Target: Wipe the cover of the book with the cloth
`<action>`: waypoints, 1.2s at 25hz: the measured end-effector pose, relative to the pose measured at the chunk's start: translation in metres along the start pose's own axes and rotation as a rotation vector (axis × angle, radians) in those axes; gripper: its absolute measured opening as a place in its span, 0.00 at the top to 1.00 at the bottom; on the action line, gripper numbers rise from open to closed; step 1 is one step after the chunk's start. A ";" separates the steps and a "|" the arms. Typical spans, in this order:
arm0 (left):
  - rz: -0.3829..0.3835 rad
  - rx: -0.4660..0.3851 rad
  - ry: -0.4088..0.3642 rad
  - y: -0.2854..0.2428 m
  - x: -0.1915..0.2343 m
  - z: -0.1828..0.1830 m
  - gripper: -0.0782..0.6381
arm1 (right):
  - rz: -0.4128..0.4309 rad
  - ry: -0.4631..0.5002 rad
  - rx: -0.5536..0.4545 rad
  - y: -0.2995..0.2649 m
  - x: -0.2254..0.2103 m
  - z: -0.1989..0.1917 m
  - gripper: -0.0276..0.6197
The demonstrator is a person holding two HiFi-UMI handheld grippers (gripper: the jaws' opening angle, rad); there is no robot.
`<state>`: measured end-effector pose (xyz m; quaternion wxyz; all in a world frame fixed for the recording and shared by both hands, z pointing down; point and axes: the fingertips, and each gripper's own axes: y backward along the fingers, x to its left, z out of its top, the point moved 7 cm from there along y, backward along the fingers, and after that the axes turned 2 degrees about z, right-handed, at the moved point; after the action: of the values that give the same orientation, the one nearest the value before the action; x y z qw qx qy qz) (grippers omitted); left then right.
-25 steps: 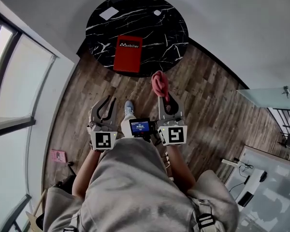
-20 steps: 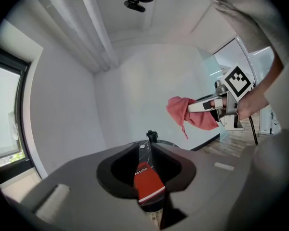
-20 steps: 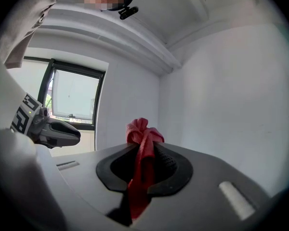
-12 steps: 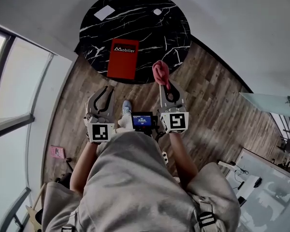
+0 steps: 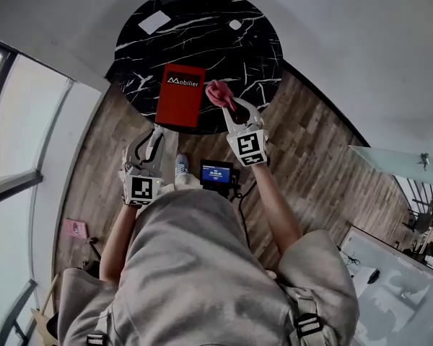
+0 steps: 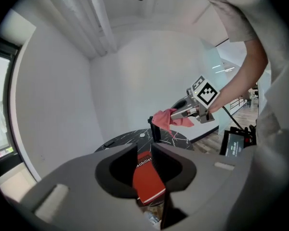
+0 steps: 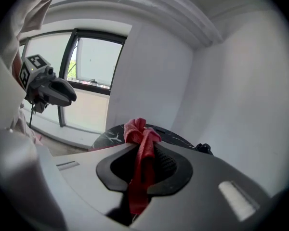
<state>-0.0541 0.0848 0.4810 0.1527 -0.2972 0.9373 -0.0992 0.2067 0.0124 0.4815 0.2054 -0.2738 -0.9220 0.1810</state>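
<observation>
A red book (image 5: 180, 96) lies flat on the near left part of a round black marble table (image 5: 224, 42). My right gripper (image 5: 227, 107) is shut on a bunched pink-red cloth (image 5: 216, 92), which hangs over the table's near edge just right of the book. In the right gripper view the cloth (image 7: 137, 129) fills the space between the jaws. My left gripper (image 5: 156, 132) hangs over the wooden floor short of the table, its jaws nearly together and holding nothing. The book (image 6: 147, 177) shows through their narrow slit, with the cloth (image 6: 166, 119) above it.
A white card (image 5: 157, 21) and a small white piece (image 5: 235, 24) lie at the table's far side. A small lit screen (image 5: 216, 172) sits at the person's waist. Tall windows (image 5: 14, 157) run along the left and a glass panel (image 5: 397, 161) stands at the right. A pink item (image 5: 76, 228) lies on the floor.
My right gripper has carried the cloth forward and left, from over the floor to over the table's edge beside the book. The left gripper has stayed low near the table's edge.
</observation>
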 end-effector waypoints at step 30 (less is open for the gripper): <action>-0.262 0.570 0.038 -0.105 -0.004 -0.187 0.67 | 0.363 0.256 0.516 -0.232 -0.018 -0.097 0.85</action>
<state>-0.0604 0.0202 0.6856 0.1983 -0.3587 0.8281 -0.3825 0.1668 -0.1589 0.6624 0.3466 -0.3929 -0.7487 0.4062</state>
